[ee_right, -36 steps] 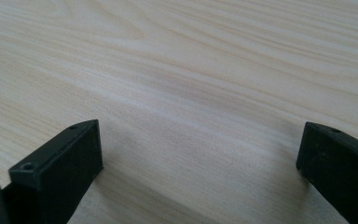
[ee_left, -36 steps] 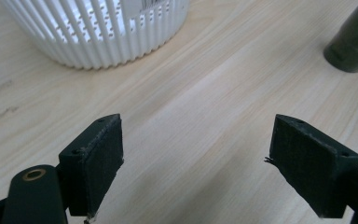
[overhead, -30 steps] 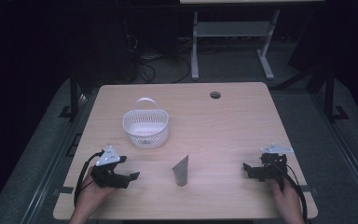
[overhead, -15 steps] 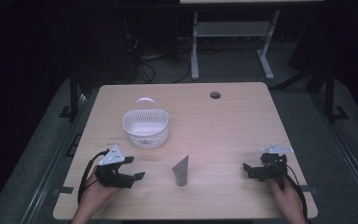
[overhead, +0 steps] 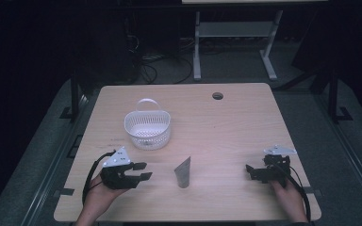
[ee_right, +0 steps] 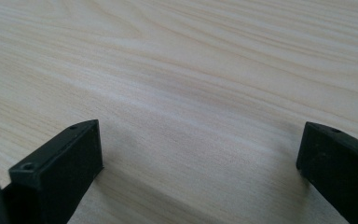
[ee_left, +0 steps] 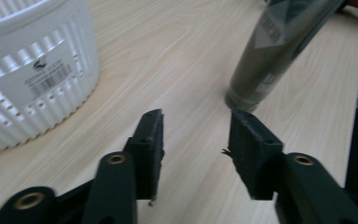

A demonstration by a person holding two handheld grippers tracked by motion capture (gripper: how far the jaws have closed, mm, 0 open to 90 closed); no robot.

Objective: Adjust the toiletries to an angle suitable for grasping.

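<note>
High view dim overall; room around the worktop point(overhead: 245, 122) near black, the wood evenly lit from above. Soft short shadows under the basket point(overhead: 147, 128) and the grey tube point(overhead: 184, 171) beside it. No glare. Left gripper view bright: basket sharp, tube beyond it motion-blurred, near jaws soft. Right gripper view: wood grain soft, faint shadows under both jaws.

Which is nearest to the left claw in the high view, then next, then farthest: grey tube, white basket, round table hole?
1. Grey tapered plastic tube, just right of the left claw.
2. White ribbed plastic basket, behind it.
3. Round hole in the wooden table, far edge.
</note>
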